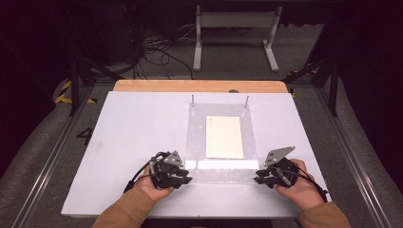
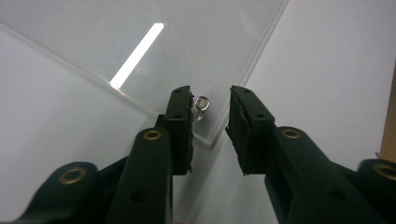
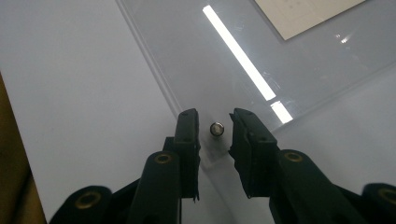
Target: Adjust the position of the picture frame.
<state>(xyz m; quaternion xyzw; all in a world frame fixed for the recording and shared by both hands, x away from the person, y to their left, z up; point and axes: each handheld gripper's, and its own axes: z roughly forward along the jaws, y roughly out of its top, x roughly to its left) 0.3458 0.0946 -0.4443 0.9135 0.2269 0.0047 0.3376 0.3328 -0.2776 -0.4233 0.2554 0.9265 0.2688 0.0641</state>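
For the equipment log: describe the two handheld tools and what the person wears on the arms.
Both the left tool and the right tool are black, each with two flat jaws, brass-coloured rivets, a grey three-cornered plate on top and a trailing black cable. The sleeves are tan-brown.

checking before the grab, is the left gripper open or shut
Open: in the left gripper view, the left gripper shows a clear gap, with the small metal pin between its jaws.
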